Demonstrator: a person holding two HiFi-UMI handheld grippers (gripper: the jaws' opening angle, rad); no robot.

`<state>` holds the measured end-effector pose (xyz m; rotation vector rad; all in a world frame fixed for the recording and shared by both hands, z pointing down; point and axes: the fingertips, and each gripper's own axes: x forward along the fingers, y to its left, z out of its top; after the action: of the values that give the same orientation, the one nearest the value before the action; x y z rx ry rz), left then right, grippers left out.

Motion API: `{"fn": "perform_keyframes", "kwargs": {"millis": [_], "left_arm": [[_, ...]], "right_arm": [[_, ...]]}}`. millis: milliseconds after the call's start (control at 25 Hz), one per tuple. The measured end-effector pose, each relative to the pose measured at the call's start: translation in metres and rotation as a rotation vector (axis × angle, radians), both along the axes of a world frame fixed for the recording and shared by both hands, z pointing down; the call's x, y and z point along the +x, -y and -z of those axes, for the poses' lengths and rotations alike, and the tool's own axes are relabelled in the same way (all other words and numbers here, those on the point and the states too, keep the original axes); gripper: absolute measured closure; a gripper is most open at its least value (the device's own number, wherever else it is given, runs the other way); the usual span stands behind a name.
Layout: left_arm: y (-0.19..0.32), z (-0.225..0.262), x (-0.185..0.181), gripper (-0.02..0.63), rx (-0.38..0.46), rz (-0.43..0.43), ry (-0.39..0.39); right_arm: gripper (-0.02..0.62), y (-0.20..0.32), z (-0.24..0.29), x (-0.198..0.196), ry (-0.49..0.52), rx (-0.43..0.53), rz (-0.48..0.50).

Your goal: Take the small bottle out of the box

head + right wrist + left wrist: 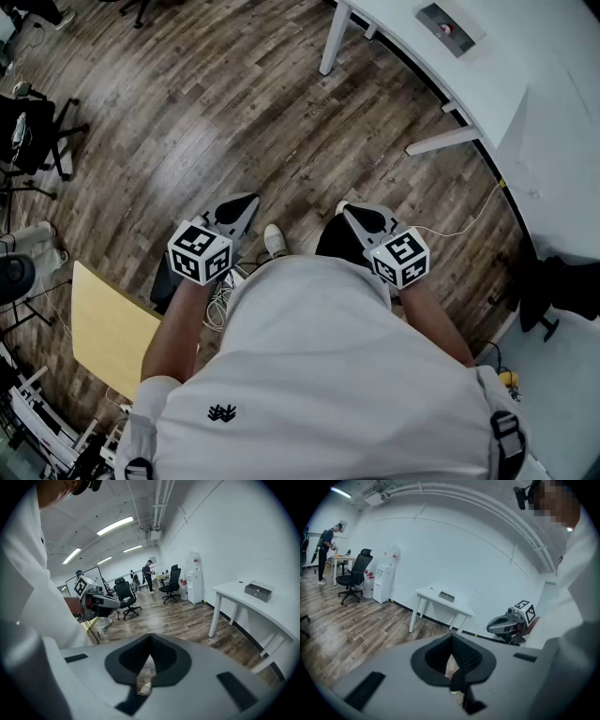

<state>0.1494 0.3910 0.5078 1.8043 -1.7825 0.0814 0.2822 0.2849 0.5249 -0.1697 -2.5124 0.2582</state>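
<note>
A small grey box (450, 23) lies on the white table (525, 66) at the far right, well away from both grippers. It also shows as the box (446, 596) in the left gripper view and the box (258, 590) in the right gripper view. No small bottle can be made out. My left gripper (246, 202) is held at waist height over the wooden floor, jaws shut and empty (451, 635). My right gripper (348, 212) hangs beside it, likewise shut on nothing (150, 637). Each gripper sees the other: the right gripper (511, 623), the left gripper (96, 599).
A pale wooden board (108, 328) stands at my lower left, with cables (220, 300) on the floor by my feet. Black office chairs (124, 597) and a water dispenser (386, 576) stand along the walls. Other people (147, 576) work far off.
</note>
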Motion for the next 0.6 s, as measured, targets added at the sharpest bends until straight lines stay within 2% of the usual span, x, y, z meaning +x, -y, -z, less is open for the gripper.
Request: {"fn": "perform_keyframes", "kwargs": {"millis": [160,440,600], "left_arm": [[0.020,-0.003,-0.017,0.600,0.010,-0.022,-0.011],[0.114,0.014,-0.035,0.600,0.046,-0.080,-0.014],[0.175,0.031,-0.059,0.600,0.023,-0.150,0.056]], "right_arm": [[0.591,0.010,-0.007,-0.009,-0.027,-0.007,-0.020],[0.589,0.084,-0.012,-0.048,0.008,-0.026,-0.066],[0.589,0.147,-0.002,-0.086,0.051,-0.039,-0.111]]}}
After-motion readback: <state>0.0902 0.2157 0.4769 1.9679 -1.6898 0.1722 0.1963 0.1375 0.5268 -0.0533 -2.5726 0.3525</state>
